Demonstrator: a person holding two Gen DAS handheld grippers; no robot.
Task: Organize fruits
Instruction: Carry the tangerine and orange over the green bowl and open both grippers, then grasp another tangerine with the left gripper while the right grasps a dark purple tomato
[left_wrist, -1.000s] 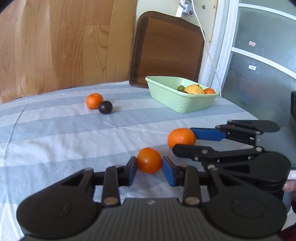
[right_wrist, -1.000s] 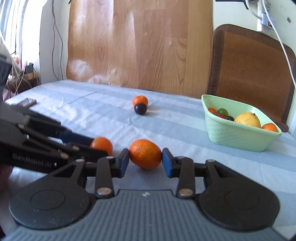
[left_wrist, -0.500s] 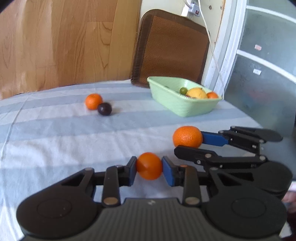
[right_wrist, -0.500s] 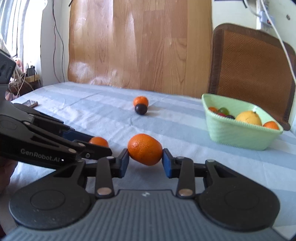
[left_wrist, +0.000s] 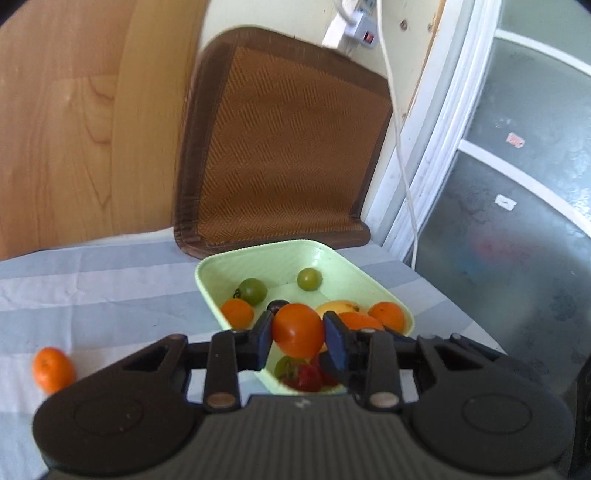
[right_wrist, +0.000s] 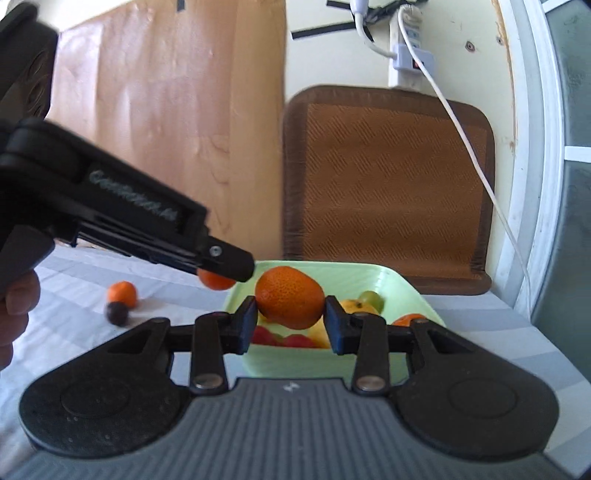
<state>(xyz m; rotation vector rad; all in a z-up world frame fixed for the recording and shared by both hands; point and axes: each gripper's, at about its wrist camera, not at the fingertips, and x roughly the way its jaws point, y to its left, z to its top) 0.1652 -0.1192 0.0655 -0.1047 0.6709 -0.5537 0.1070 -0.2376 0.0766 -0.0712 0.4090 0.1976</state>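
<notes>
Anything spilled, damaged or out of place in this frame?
Nothing spilled or damaged. Only oddity: an orange fruit and a dark plum sit loose on the tablecloth, outside the green basket.

Brown woven mat, white cable, striped tablecloth

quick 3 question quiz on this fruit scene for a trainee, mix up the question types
1. True or false: the left gripper is shut on a small orange fruit.
2. What does the right gripper carry? A) a strawberry B) a mandarin C) a green grape
3. Fill in: beside the mandarin on the cloth lies a dark ____.

Key
1. True; it hangs over the green tub.
2. B, the held mandarin, pads on both sides, just in front of the tub.
3. Plum, touching it, left of the tub.
</notes>
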